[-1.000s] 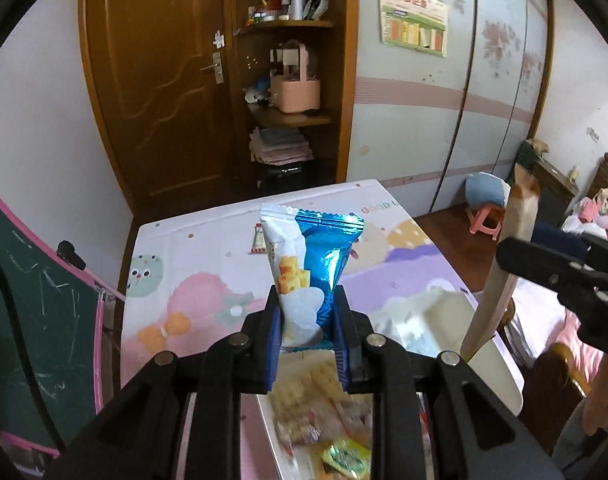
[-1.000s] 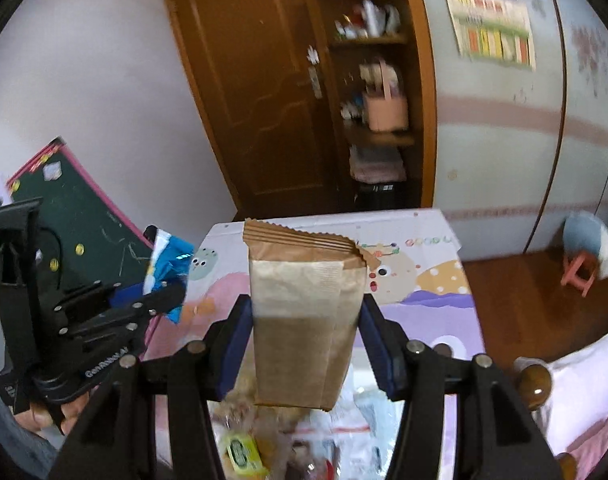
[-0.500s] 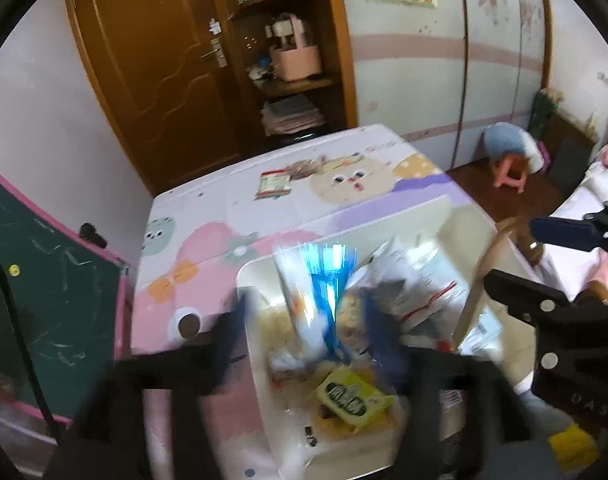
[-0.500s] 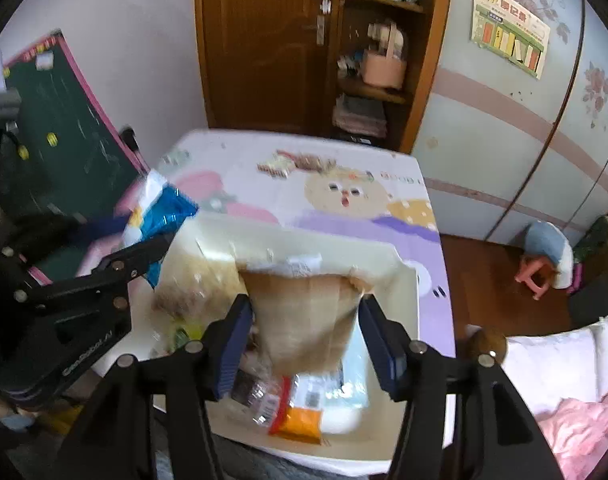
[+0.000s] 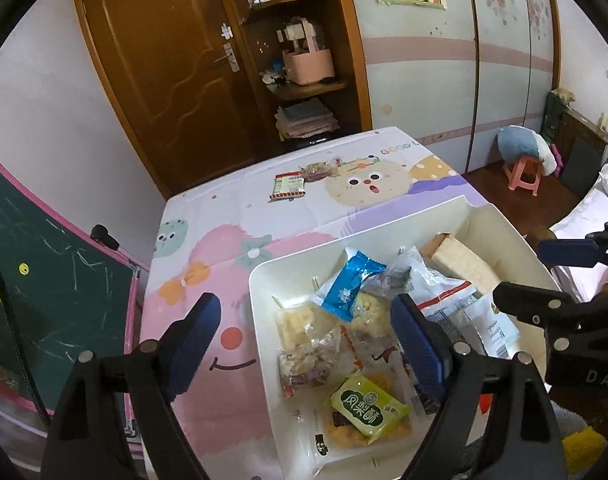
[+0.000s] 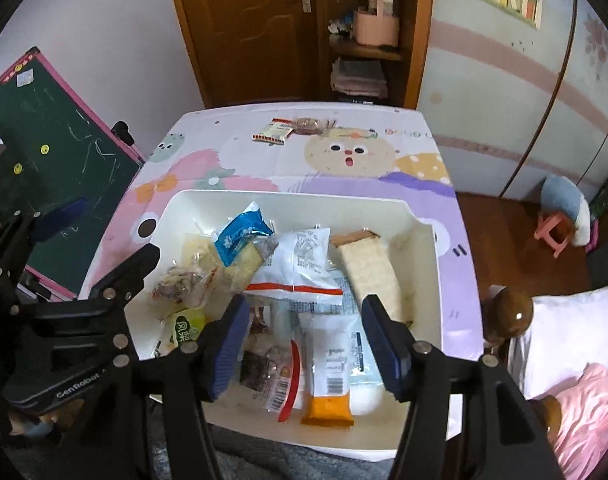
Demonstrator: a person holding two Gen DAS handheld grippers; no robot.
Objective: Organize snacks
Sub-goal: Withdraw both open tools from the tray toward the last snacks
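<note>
- Most snacks lie piled in the white plastic bin (image 6: 420,248) on the cartoon-print tablecloth (image 6: 232,148), the blue foil packet (image 6: 240,234) and tan paper packet (image 6: 370,264) among them.
- Beyond the bin's far rim, a red-and-white packet (image 6: 273,131) and a clear-wrapped snack (image 6: 310,124) wait on the cloth.
- Left gripper (image 5: 306,344) gapes wide and empty; right gripper (image 6: 304,340) stands parted over the bin, pinching nothing.
- Readable: "GenRobot" on the left gripper's body, "GOOD" on the cloth.

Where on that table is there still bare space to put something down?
Most room is on the cartoon tablecloth between the white bin and the two small packets at the far edge, and beside the bin towards the chalkboard. Inside the bin, only the far corner behind the brown packet shows bare floor; elsewhere snacks overlap.
</note>
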